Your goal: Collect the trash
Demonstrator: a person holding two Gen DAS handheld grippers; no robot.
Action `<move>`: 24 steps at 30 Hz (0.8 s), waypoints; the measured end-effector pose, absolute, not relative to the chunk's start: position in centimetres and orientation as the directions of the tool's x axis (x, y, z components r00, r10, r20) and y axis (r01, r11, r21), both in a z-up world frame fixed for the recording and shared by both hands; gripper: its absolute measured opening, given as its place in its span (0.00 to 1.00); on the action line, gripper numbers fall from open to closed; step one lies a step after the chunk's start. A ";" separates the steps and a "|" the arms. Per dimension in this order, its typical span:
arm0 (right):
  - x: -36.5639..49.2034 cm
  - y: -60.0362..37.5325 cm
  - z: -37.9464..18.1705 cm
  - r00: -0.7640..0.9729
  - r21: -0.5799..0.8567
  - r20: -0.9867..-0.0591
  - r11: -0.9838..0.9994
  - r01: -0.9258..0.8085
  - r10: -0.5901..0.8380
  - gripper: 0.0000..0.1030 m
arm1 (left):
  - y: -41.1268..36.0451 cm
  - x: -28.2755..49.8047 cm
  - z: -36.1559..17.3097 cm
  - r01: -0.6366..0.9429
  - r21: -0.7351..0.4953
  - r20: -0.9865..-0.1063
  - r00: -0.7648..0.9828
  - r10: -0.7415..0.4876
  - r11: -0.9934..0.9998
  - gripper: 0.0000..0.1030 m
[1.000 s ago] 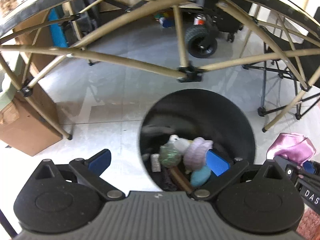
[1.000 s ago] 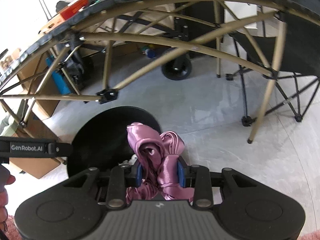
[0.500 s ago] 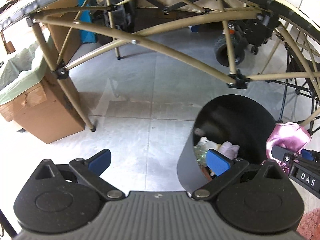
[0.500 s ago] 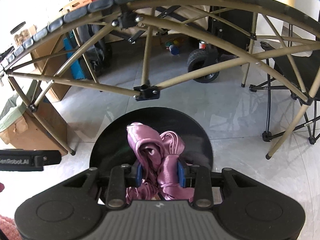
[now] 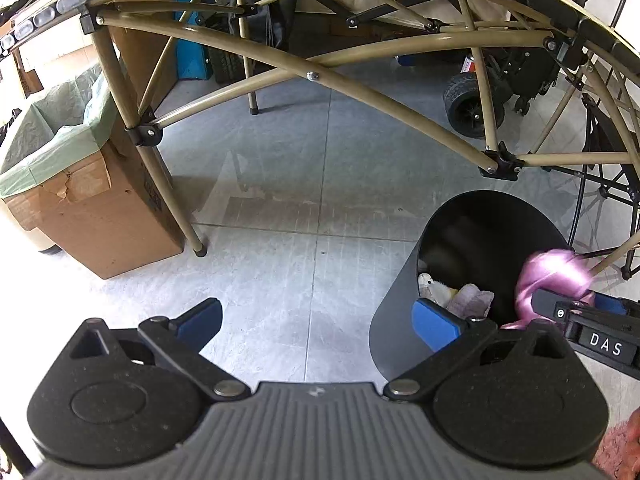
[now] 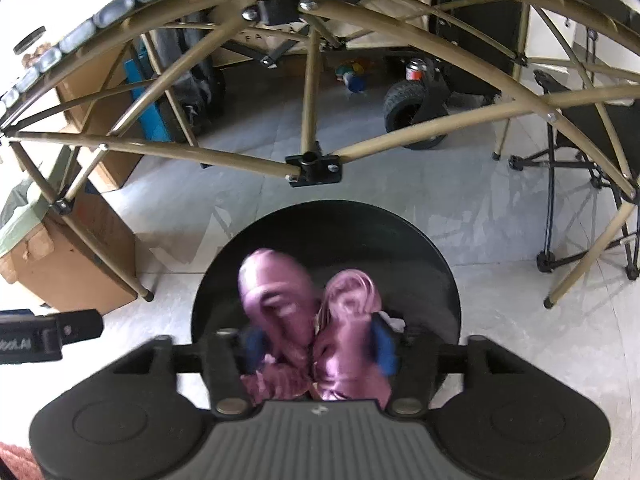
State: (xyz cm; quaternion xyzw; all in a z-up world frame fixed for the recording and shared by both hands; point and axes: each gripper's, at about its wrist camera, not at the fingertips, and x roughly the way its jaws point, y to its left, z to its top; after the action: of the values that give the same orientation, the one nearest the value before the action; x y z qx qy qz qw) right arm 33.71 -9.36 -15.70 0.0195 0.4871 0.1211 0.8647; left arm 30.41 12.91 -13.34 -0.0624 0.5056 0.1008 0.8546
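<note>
Hovering over the black bin [image 6: 420, 248], the right gripper [image 6: 316, 344] has its blue pads [image 6: 385, 344] parted, and they have just been opening with the pink satin cloth [image 6: 280, 300] between them; the cloth is blurred and bunched in the gap above the bin's mouth, and the pads no longer look pressed on it. From the left wrist view the same pink satin cloth [image 5: 554, 276] shows as a smear at the bin's [image 5: 400, 328] right rim, in front of the right gripper [image 5: 576, 308]. The left gripper [image 5: 316, 320] has its jaws spread wide with nothing between them, off to the left of the bin above bare floor [image 5: 280, 184].

I judge the cloth to be light, limp and slippery: satin slides out of a loose pinch and drapes with no stiffness, so it should fall readily, though a trailing fold could catch on a pad or hang over the rim. If it needs taking again, the thick knotted bunch in the middle gives the surest hold, not a single loose edge. Other soft scraps [image 5: 472, 300] already lie inside the bin
</note>
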 end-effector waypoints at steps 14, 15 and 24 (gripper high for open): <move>29.6 -12.2 -10.3 0.650 0.101 -0.731 0.976 -0.195 0.206 1.00 | 10.5 27.0 -8.0 -0.229 -0.016 -0.787 0.604 0.130 0.973 1.00; 28.7 -12.6 -9.4 0.667 0.103 -0.714 0.974 -0.202 0.214 1.00 | 10.2 26.4 -7.3 -0.228 -0.011 -0.777 0.614 0.135 0.974 1.00; 18.5 -17.0 -3.0 0.792 0.134 -0.525 0.949 -0.285 0.312 1.00 | 7.8 17.6 -1.7 -0.183 -0.019 -0.650 0.749 0.127 0.983 1.00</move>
State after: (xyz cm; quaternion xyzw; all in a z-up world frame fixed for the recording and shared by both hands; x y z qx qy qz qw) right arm 18.49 -16.99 -2.98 0.0240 0.2815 0.1578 0.9462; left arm 17.55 7.83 -1.67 -0.0406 0.3442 0.0828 0.9343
